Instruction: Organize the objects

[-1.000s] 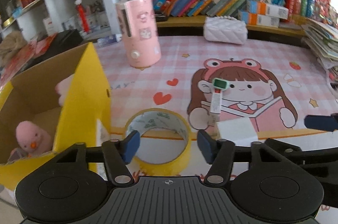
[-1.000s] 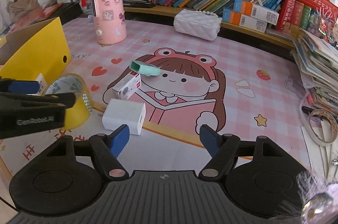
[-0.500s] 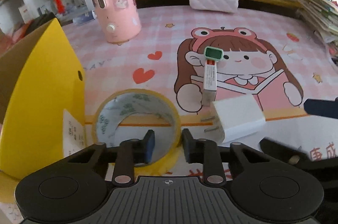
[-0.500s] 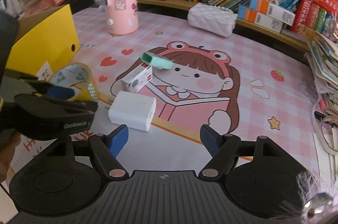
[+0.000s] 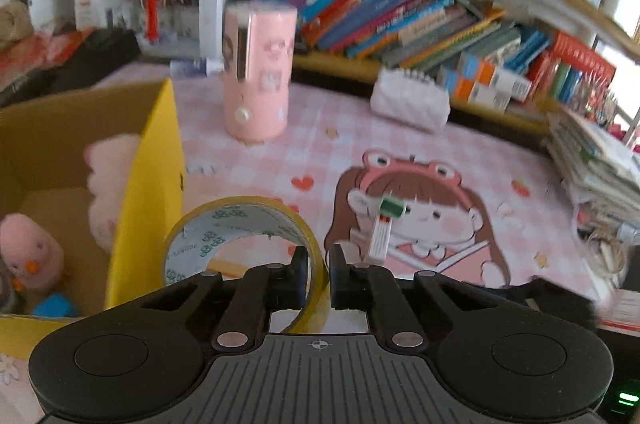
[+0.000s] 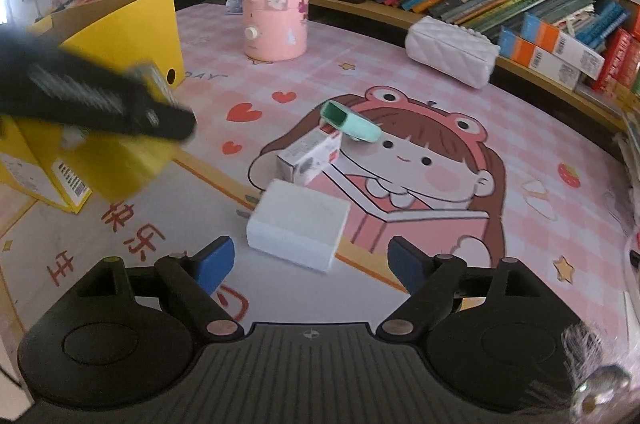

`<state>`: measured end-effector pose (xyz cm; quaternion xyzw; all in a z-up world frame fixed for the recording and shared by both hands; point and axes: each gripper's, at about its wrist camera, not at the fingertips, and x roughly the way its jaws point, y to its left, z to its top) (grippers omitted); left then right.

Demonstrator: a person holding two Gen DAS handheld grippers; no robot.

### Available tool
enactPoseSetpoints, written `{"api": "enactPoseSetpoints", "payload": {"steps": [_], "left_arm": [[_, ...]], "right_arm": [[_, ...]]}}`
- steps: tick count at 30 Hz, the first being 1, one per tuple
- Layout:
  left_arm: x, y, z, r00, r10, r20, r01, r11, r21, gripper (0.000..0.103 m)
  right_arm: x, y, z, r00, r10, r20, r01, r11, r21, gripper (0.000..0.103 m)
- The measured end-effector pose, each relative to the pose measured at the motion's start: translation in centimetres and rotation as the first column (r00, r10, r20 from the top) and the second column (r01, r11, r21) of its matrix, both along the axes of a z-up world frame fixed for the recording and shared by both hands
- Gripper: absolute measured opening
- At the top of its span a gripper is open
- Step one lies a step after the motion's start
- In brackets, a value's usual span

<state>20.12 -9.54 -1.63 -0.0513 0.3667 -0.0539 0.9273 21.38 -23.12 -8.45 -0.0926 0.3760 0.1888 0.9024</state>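
Both wrist cameras look forward and downward over a pink desk mat [image 6: 520,152], close to its surface. Shared: pink canister [image 5: 258,76] at 12 o'clock, yellow box [image 6: 120,24] at 9 o'clock. Left view is blurred, possibly higher.

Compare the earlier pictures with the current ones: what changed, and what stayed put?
The left tool closed on the tape roll's wall and lifted it off the mat. The right tool, empty, opened wider, nearing the white charger. The yellow box and pink canister stayed put.
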Motion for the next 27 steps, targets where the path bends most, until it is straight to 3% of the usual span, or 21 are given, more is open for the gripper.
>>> {"api": "enactPoseSetpoints", "payload": {"steps": [5, 8, 9, 10, 17, 27], "left_arm": [[-1.3, 0.3, 1.2, 0.999, -0.002, 0.038, 0.002, 1.0, -0.01, 0.009], [-2.0, 0.5, 1.5, 0.999, 0.0, 0.043, 0.001, 1.0, -0.018, 0.009], [-2.2, 0.5, 1.5, 0.999, 0.0, 0.045, 0.001, 1.0, -0.021, 0.009], [-2.4, 0.6, 1.5, 0.999, -0.002, 0.046, 0.003, 1.0, -0.026, 0.009], [-3.8, 0.6, 1.6, 0.998, -0.023, 0.05, 0.026, 0.998, -0.062, 0.009], [-5.7, 1.6, 1.2, 0.997, -0.071, 0.04, 0.077, 0.983, -0.167, 0.009]], "right_arm": [[1.0, 0.8, -0.7, 1.0, -0.005, -0.025, 0.006, 1.0, 0.017, 0.079], [1.2, 0.7, -1.0, 0.999, -0.017, -0.036, 0.018, 0.999, 0.031, 0.064], [1.1, 0.7, -1.0, 1.0, -0.016, -0.025, 0.017, 0.999, 0.03, 0.054], [1.0, 0.7, -0.9, 1.0, -0.01, -0.019, 0.011, 1.0, 0.029, 0.053], [-0.3, -0.2, 0.2, 0.999, -0.048, -0.012, 0.048, 0.999, 0.015, 0.052], [-4.6, -3.3, 4.2, 0.977, -0.212, -0.011, 0.213, 0.976, 0.055, 0.052]]}}
